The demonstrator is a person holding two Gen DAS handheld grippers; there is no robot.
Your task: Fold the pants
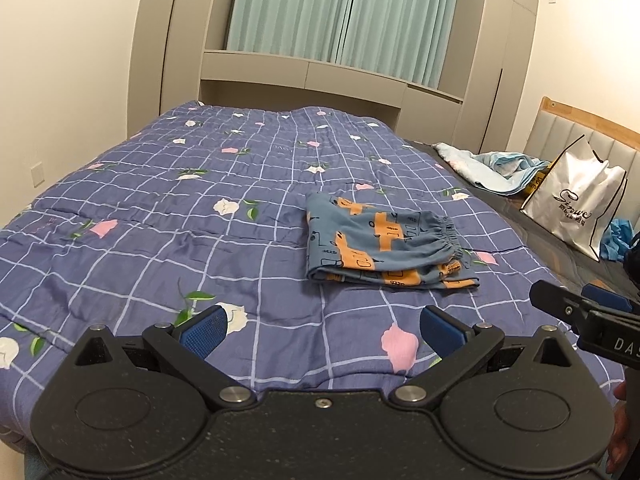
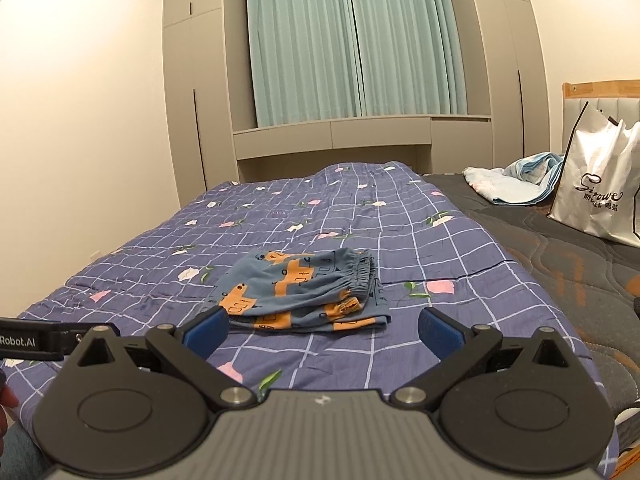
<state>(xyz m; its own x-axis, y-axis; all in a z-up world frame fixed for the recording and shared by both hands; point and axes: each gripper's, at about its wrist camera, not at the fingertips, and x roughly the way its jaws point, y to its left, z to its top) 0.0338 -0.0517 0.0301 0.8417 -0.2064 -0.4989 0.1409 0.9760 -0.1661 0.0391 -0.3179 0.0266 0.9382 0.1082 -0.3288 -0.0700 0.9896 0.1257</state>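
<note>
The blue pants [image 1: 384, 242] with orange print lie folded into a compact stack on the purple checked quilt [image 1: 160, 240], elastic waistband toward the right. My left gripper [image 1: 322, 330] stands open above the quilt, short of the pants and a little to their left. Its blue pads hold nothing. In the right wrist view the same folded pants [image 2: 304, 292] rest just ahead of my right gripper [image 2: 322, 330], which is open too and holds nothing. The right gripper's tip also shows at the left wrist view's right edge.
A white shopping bag [image 2: 600, 184] and a crumpled light blue blanket [image 2: 520, 180] sit on the dark mattress at the right. Grey wardrobes and green curtains [image 2: 356, 44] stand behind the bed. The wall runs along the bed's left side.
</note>
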